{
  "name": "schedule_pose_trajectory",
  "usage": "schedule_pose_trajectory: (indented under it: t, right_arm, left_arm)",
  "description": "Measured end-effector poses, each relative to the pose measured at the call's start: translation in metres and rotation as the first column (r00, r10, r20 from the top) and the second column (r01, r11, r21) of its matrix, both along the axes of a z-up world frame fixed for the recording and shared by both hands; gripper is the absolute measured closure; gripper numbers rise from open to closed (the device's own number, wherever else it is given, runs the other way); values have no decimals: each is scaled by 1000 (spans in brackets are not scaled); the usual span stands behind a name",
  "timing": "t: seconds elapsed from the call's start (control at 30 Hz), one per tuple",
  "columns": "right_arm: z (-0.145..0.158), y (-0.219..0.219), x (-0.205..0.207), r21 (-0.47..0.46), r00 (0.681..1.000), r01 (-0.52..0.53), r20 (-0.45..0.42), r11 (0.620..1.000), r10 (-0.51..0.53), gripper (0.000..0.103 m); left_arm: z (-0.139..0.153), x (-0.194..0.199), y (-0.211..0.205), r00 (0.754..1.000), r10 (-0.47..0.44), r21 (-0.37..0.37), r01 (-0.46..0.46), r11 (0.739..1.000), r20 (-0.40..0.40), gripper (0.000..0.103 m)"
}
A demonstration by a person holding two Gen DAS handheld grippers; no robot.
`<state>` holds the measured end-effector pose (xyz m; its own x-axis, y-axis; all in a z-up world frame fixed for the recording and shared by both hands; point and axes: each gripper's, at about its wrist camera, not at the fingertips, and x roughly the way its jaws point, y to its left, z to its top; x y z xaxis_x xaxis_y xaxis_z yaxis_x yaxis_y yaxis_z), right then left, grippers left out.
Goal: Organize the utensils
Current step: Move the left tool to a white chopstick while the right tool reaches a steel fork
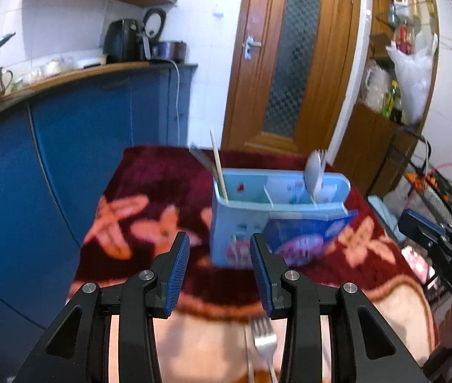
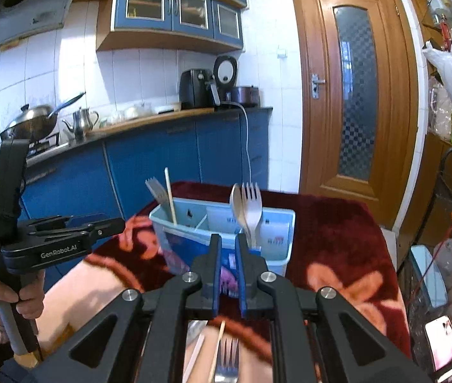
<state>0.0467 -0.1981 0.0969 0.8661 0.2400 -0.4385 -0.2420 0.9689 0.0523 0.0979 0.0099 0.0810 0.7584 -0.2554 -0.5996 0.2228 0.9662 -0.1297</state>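
The blue utensil caddy [image 2: 222, 239] is sitting mid-desk [image 2: 337, 239] toward the far edge, while a loose metal fork [image 2: 227, 360] and chopsticks [image 2: 218, 351] are lying by the near edge. The left hand-held gripper [image 1: 220, 255] is hanging apart and empty; the right hand-held gripper [image 2: 228, 252] is nearly together, gripping nothing. I'd be dropping low and pinching that fork mid-handle so it's not pivoting.
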Motion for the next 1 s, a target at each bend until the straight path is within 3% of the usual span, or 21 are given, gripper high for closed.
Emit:
schedule_pose_trajectory:
  t: [0.2, 0.5, 0.7, 1.0]
  right_arm:
    - [-13, 1, -7, -4, 996, 6, -94, 1000, -6, 92]
    - [-38, -7, -17, -30, 971, 12, -237, 999, -18, 88]
    - [-55, -12, -20, -17, 939, 4, -344, 1000, -10, 85]
    - [-78, -12, -19, -11, 871, -22, -491, 1000, 14, 80]
  left_arm:
    - [-12, -13, -5, 995, -31, 49, 35, 998, -97, 63]
    - [-27, -26, -11, 975, -82, 58, 96, 994, -206, 63]
    - [-44, -32, -11, 947, -104, 27, 117, 993, -305, 63]
    - [-64, -32, -18, 907, -107, 85, 154, 984, -408, 63]
